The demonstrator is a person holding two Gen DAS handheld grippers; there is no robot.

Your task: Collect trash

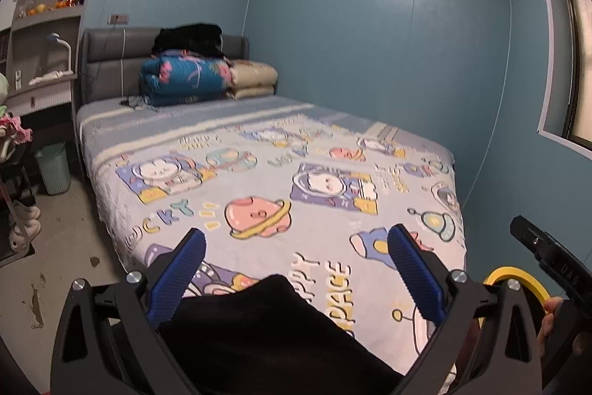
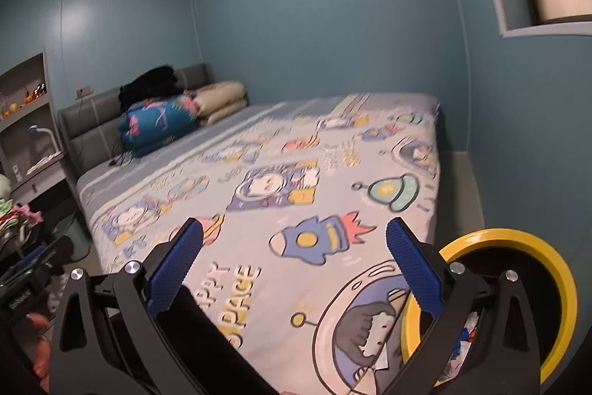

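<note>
**Right wrist view: open gripper over the bed, yellow bin at right**

The right gripper (image 2: 294, 269) hangs above the near end of the bed (image 2: 259, 150), its 2 blue-padded fingers (image 2: 174, 269) spread wide with nothing between them. A yellow-rimmed bin (image 2: 555, 269) sits just right of the bed, partly behind the right finger. Folded quilts (image 2: 159, 124) lie at the far headboard (image 2: 88, 124).

both wrist views low at the bed (image 1: 281, 150) foot, facing its headboard (image 2: 96, 124), sharing the bedsheet
</note>
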